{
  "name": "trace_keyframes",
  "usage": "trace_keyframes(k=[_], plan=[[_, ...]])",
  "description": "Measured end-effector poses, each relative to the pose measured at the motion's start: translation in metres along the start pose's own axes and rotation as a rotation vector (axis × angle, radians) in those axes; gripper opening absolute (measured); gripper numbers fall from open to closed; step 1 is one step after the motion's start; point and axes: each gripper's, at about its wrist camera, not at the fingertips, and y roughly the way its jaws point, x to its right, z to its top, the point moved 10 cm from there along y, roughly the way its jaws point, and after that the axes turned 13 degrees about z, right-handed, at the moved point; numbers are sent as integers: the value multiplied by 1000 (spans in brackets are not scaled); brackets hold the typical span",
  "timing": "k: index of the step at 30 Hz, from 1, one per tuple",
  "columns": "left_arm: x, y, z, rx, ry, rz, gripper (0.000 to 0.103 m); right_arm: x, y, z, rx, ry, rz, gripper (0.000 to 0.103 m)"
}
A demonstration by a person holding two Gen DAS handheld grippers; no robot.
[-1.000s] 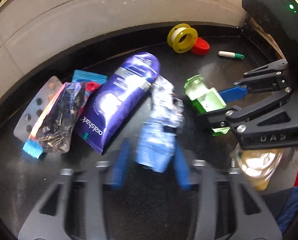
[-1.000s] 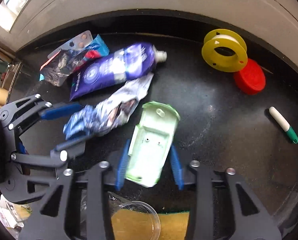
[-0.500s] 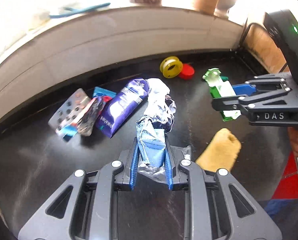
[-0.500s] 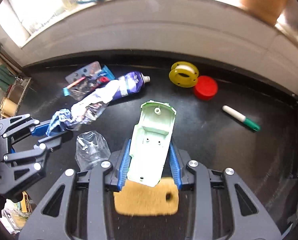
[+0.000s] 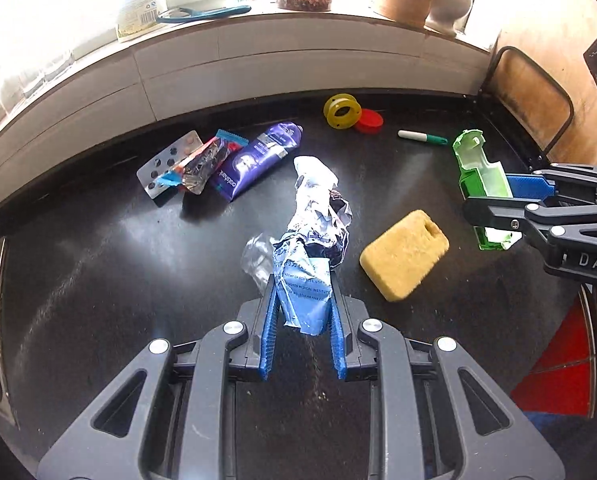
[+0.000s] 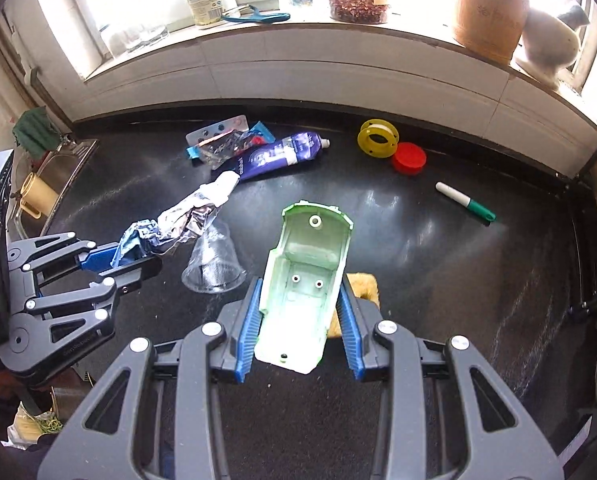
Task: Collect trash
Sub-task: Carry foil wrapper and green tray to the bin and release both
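While my left gripper (image 5: 303,312) clenches the crumpled wrapper (image 5: 314,236) and my right gripper (image 6: 300,320) clamps the green plastic shell (image 6: 304,280), both above the black counter (image 6: 438,264), I'd carry them level, without loosening.

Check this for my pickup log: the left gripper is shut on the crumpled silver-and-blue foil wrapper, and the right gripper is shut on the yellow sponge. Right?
Not quite. The right gripper is shut on the pale green plastic toy-car shell, as the right wrist view shows; the yellow sponge lies loose on the black countertop. The left gripper is indeed shut on the crumpled silver-and-blue foil wrapper.
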Motion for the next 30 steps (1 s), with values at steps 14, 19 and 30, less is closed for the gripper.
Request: trace_keyframes(k=[14, 19, 30], plan=[[-1, -10, -8, 0, -8, 18, 22, -12, -8, -12, 24, -14, 1, 37], [-5, -13, -7, 6, -18, 27, 22, -13, -10, -9, 27, -27, -4, 37], [-54, -34, -26, 0, -142, 110, 22, -53, 4, 4, 14, -114, 41, 37]])
